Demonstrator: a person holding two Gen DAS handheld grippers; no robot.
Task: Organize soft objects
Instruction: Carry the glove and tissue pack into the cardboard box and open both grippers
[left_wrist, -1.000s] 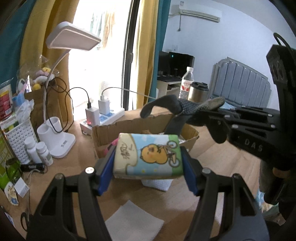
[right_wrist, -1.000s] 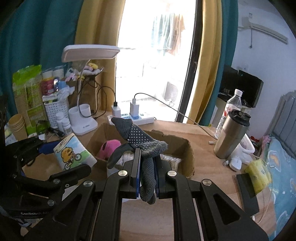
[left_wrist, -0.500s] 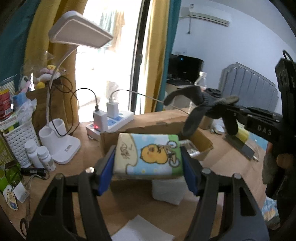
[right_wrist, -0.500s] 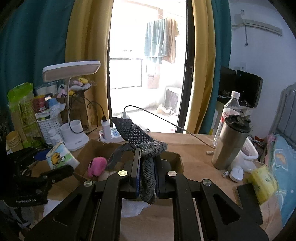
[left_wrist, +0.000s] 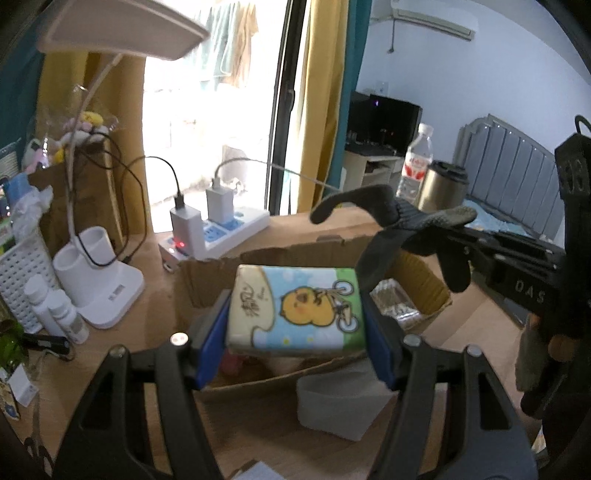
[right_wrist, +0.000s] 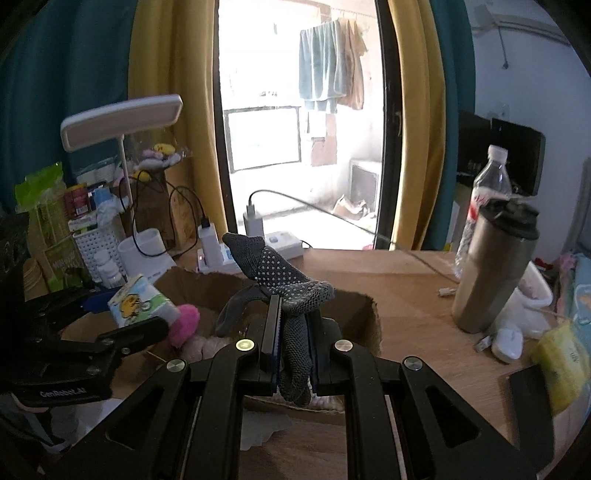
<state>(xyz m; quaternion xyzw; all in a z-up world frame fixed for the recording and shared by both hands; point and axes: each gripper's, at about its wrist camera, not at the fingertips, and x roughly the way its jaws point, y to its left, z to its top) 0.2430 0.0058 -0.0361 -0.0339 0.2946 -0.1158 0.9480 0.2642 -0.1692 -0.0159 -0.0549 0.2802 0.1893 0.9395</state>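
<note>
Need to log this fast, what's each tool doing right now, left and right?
Left tool: closed on the tissue pack, held over the cardboard box.
Right tool: shut on the grey dotted glove.

The tissue pack (left_wrist: 295, 308) is sky blue with a green strip along one edge, a cream corner bearing dark script, and a yellow chick on a bicycle. The glove (right_wrist: 284, 291) is dark grey knit, dotted with small white grip spots. The box (right_wrist: 364, 314) is plain brown cardboard; inside it shows a bright pink plush (right_wrist: 184, 325). The left gripper (left_wrist: 295, 347) is black with blue pads (left_wrist: 210, 343). The counter (right_wrist: 413, 280) is light wood. The curtains (right_wrist: 173, 92) are mustard yellow beside teal. The lamp (right_wrist: 122, 122) is white. The tumbler (right_wrist: 495, 266) is brushed steel with a black lid.
</note>
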